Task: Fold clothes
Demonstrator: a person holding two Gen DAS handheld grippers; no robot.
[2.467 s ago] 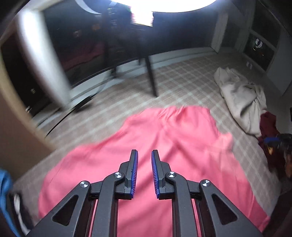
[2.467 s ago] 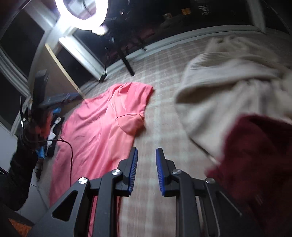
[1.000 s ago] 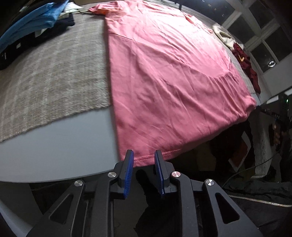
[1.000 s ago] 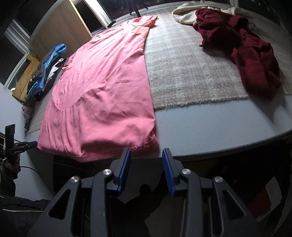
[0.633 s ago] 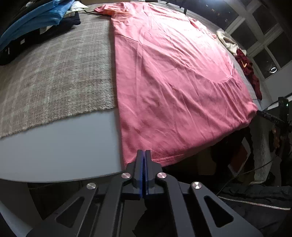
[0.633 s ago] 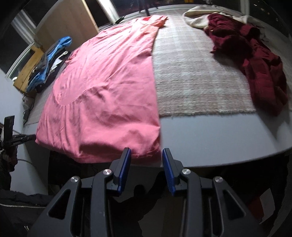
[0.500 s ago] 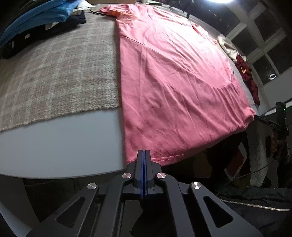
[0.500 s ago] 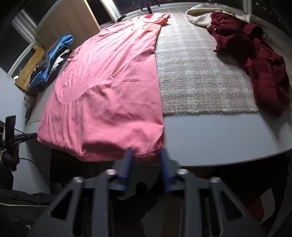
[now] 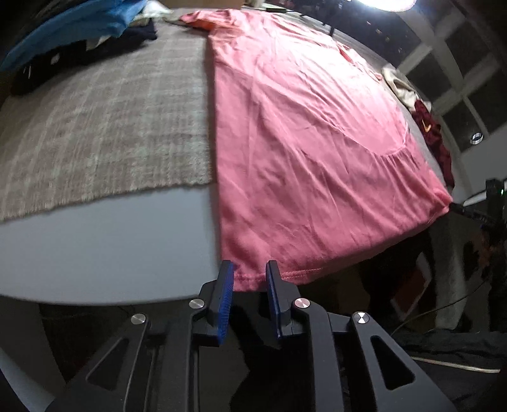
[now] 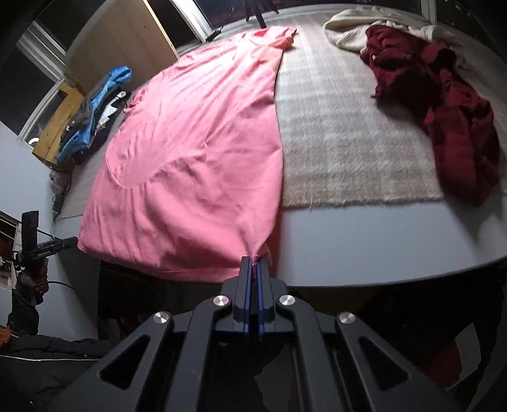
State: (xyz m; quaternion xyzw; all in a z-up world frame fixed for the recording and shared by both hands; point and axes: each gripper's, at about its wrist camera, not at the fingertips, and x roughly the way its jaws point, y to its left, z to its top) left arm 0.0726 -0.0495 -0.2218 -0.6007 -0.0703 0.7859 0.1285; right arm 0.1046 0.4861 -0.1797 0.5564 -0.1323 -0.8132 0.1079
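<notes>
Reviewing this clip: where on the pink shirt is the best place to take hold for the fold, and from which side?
Probably the two corners of the hem of the pink shirt, from the near table edge: the hem overhangs there, so jaws can close around it.

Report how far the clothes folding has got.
Done: the pink shirt lies spread flat on the table. In hand: the right gripper is shut on one hem corner; the left gripper has the other corner between opening jaws. Left: every fold, plus the dark red garment and cream garment.
</notes>
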